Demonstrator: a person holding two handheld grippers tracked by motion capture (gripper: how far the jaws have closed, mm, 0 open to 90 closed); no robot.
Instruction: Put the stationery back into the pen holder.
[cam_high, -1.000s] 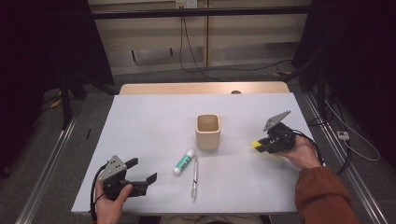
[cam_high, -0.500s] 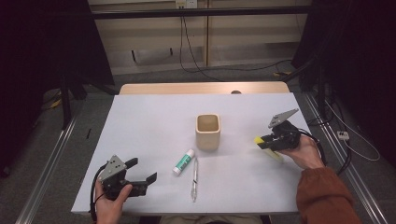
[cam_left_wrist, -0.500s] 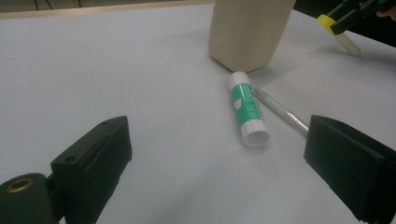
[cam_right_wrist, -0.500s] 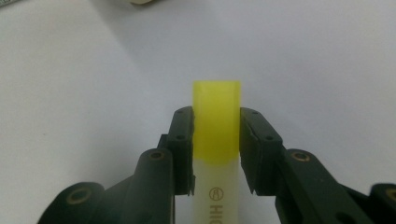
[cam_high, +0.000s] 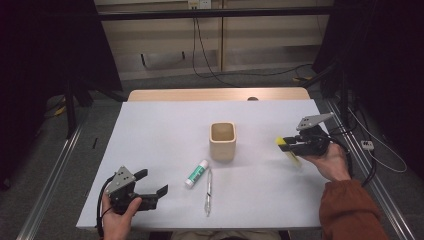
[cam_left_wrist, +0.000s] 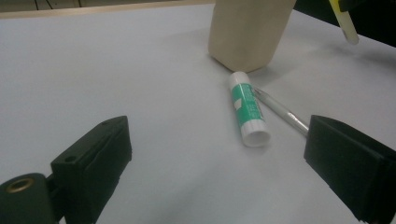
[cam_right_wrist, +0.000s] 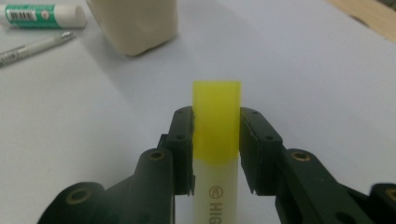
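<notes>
A white table (cam_high: 165, 135) stands before dark curtains and trailing cables. At its centre sits a beige cup (cam_high: 222, 141); at the cup's 7 o'clock lie a glue stick (cam_high: 196, 173) with a green label and barcode, and beside it a pen (cam_high: 208, 191). My right gripper (cam_high: 287, 145), at the cup's 3 o'clock, clamps a yellow highlighter (cam_right_wrist: 216, 140) printed "HIG". My left gripper (cam_high: 153, 187), at 7 o'clock, gapes wide, holding nothing.

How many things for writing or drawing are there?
2. A highlighter is clamped in the right gripper, off the table. A pen lies on the table beside the glue stick, before the cup.
</notes>
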